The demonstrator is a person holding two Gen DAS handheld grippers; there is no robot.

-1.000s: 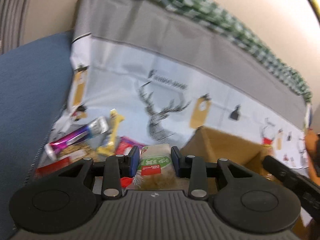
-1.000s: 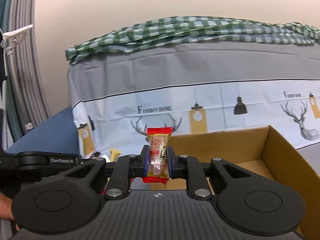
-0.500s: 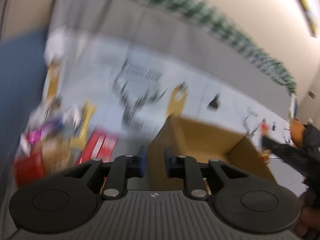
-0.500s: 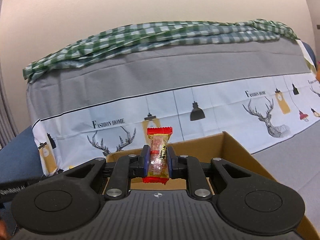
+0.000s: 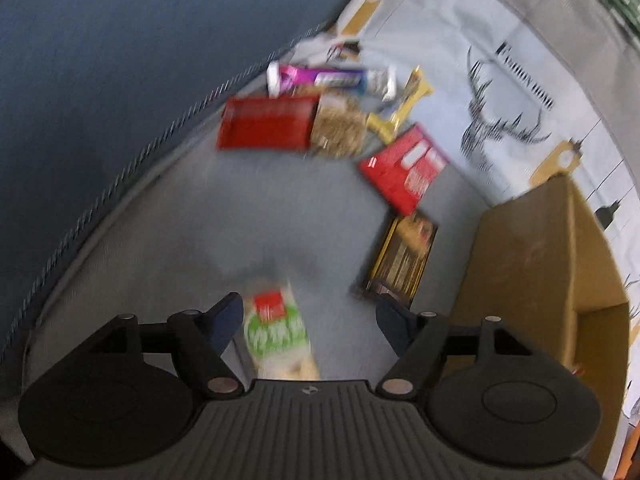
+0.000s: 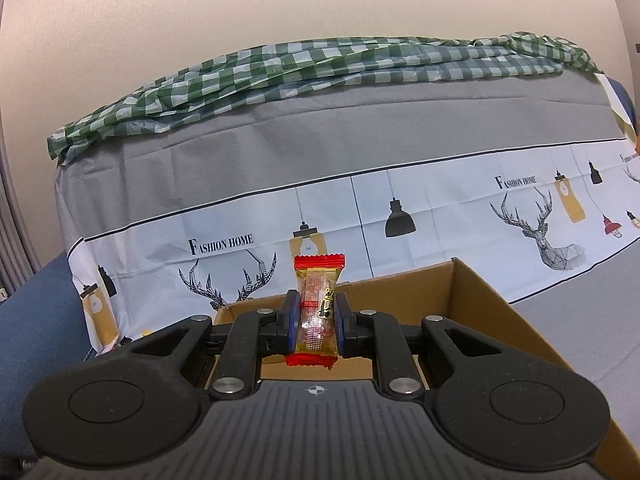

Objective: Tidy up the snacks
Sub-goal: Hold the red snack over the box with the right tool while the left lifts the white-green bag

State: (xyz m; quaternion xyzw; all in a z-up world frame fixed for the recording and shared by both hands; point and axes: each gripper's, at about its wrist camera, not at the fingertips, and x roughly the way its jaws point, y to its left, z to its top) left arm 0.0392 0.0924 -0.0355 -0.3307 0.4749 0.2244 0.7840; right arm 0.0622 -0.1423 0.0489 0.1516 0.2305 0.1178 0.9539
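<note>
Right wrist view: right gripper (image 6: 316, 326) clamps candy (image 6: 318, 312) frame-centre, above cardboard box (image 6: 476, 292) for deposit. Left gripper (image 5: 310, 316) wide open, empty, over green packet (image 5: 278, 330).

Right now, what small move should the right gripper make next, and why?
Probably ease forward and down over the cardboard box, then open. The right gripper is shut on the red-ended candy, held upright just at the box's near edge.

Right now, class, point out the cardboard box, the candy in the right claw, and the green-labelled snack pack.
cardboard box (image 6: 472, 292), right wrist view, far right wall.
candy (image 6: 318, 312), right wrist view, clear middle.
green-labelled snack pack (image 5: 276, 332), left wrist view, green label.
</note>
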